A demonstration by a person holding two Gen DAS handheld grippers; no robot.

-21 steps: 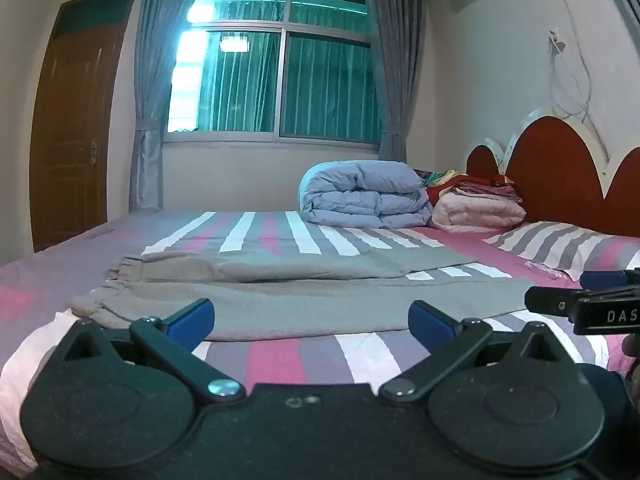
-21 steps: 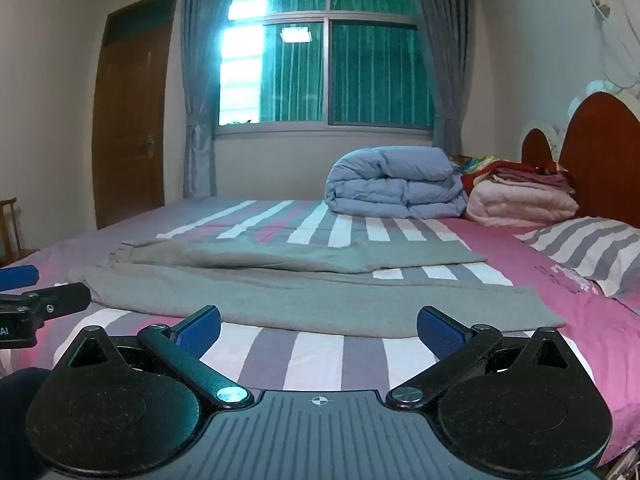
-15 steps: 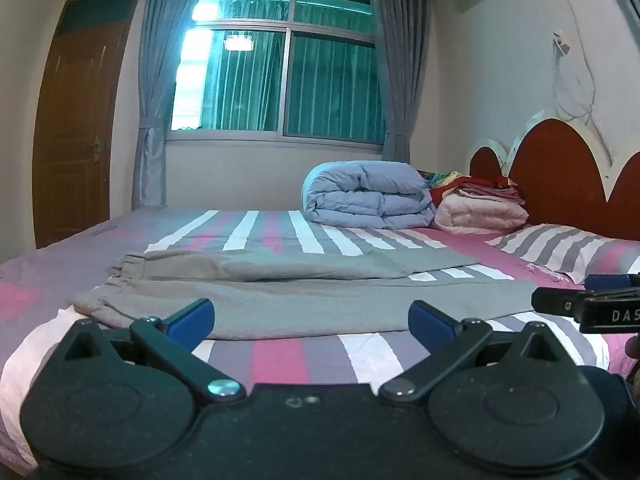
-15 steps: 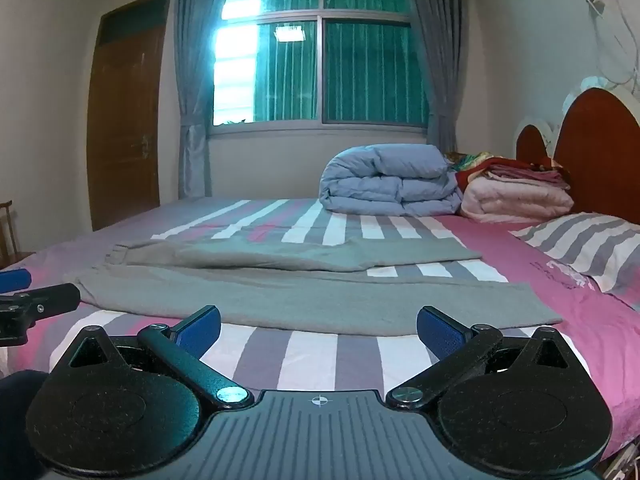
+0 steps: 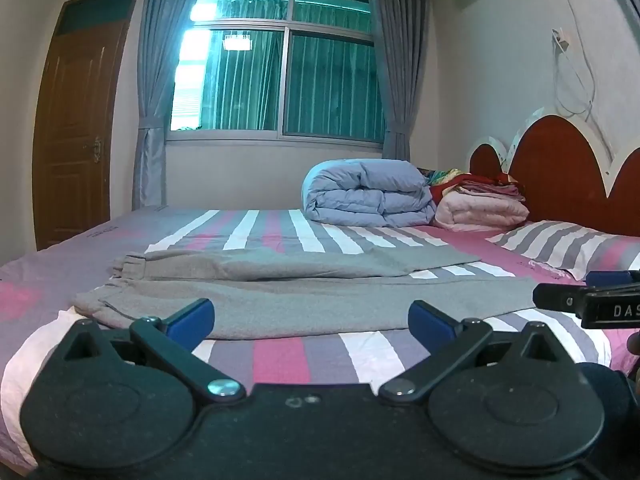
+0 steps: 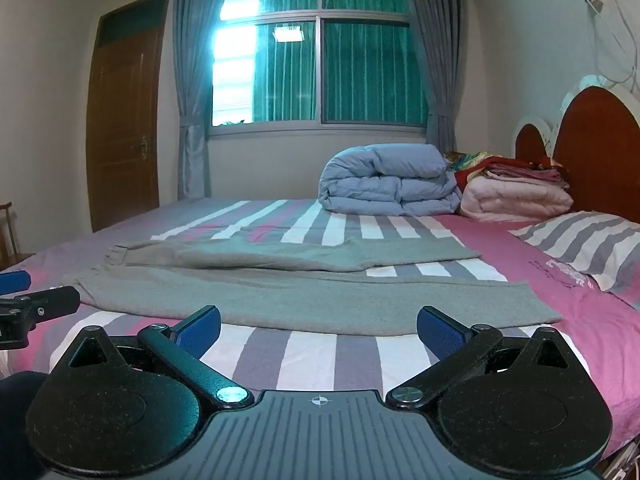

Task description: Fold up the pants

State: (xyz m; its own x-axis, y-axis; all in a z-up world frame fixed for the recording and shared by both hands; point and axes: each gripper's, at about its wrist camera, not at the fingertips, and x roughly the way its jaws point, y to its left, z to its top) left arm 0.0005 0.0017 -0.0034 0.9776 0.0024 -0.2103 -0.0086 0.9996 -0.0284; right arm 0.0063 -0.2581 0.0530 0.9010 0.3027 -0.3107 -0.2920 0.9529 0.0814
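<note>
Since the earlier frames both views are sitting slightly lower and nearer the bed, with the window riding higher in each; the garment itself is lying unchanged. Item one: grey pants [image 5: 304,300], lying flat across the striped bedsheet [image 5: 276,360], waistband toward the left, the two legs running rightward and parting, the nearer leg reaching further right than the far one. Item two: left claw [image 5: 311,318], hovering before the near edge of the pants, its blue-padded fingers [image 5: 191,318] standing wide apart and gripping nothing. Item three: right claw [image 6: 319,325], likewise hovering short of the near hem, fingers spread and gripping nothing; its side is showing at the right edge of the left view. Item four: folded pale-blue duvet [image 6: 390,180], resting at the far side of the bed, touching a pink folded blanket [image 6: 516,196] with red cloth stacked above. Item five: striped pillow [image 6: 580,246] lying before the red-brown headboard [image 6: 592,148]. Item six: curtained window [image 5: 280,80] and brown door [image 5: 74,120] standing behind.
</note>
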